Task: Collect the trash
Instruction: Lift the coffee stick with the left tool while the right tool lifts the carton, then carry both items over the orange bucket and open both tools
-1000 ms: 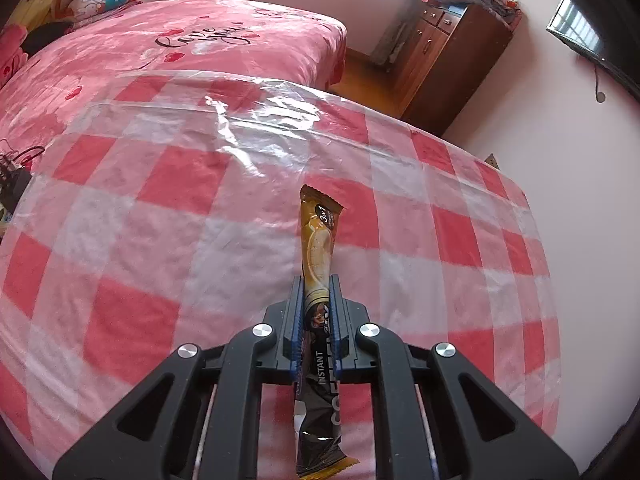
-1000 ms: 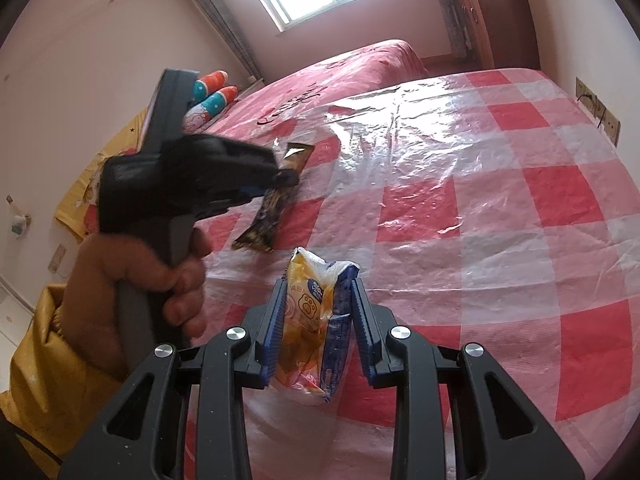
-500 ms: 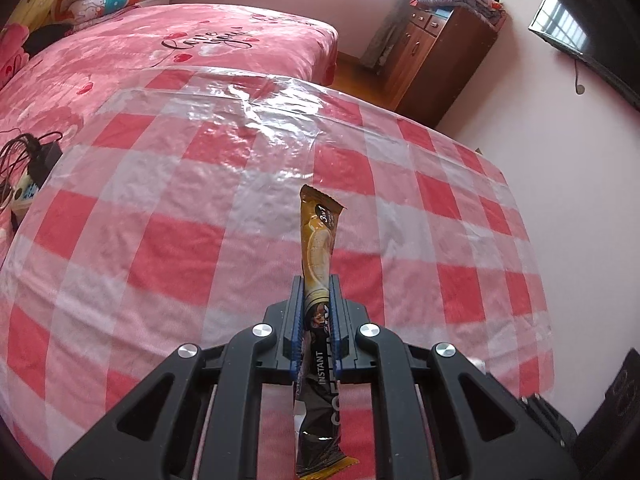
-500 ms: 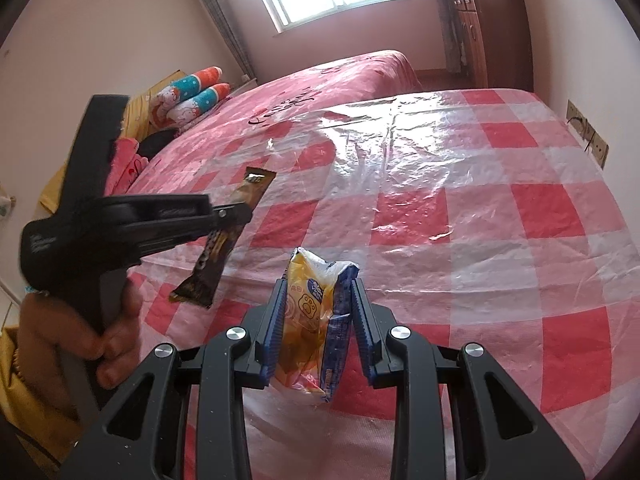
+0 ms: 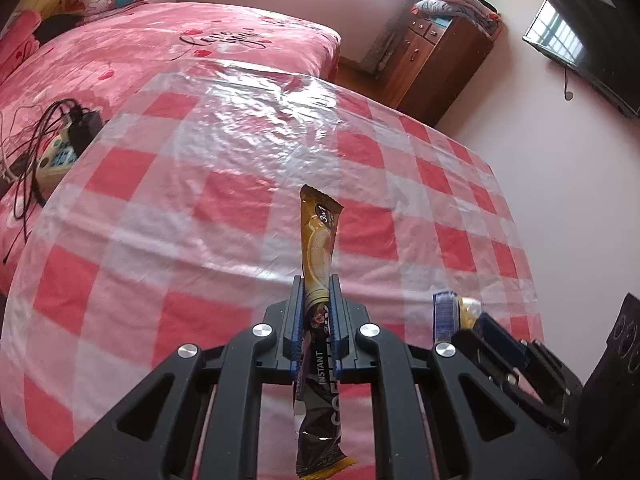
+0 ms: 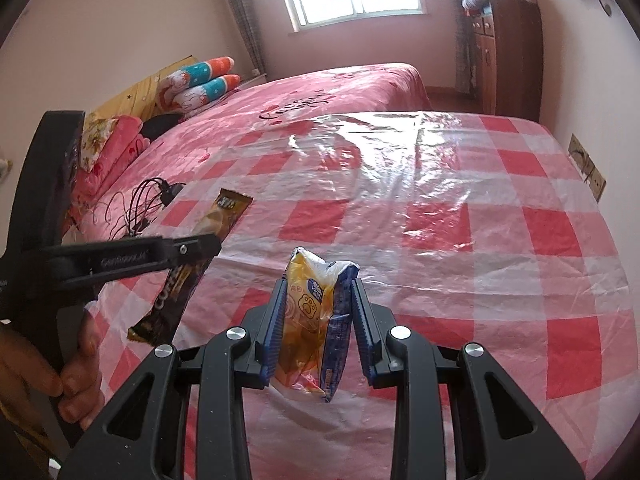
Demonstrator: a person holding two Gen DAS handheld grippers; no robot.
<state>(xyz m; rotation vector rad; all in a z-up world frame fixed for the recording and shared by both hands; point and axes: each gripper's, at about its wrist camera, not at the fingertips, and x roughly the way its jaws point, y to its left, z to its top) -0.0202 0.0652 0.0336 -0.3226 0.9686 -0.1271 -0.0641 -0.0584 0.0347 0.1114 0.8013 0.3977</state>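
Observation:
My left gripper (image 5: 316, 280) is shut on a long brown and gold instant coffee sachet (image 5: 318, 240), held upright above the checked table (image 5: 160, 208). The sachet (image 6: 200, 248) and the left gripper (image 6: 200, 246) also show at the left of the right wrist view. My right gripper (image 6: 318, 284) is shut on a crumpled yellow and blue snack wrapper (image 6: 312, 308), held above the table (image 6: 480, 220). The right gripper (image 5: 456, 308) with the wrapper (image 5: 469, 310) shows at the lower right of the left wrist view.
The table has a red and white checked cloth under clear plastic. A pink bed (image 6: 340, 92) stands behind it, with a power strip and tangled cables (image 5: 52, 144) at the table's left edge. A wooden cabinet (image 5: 436, 64) and a wall TV (image 5: 588, 36) stand at the right.
Both grippers have pulled back and up from the table with their trash still held. The right gripper has come into the left wrist view.

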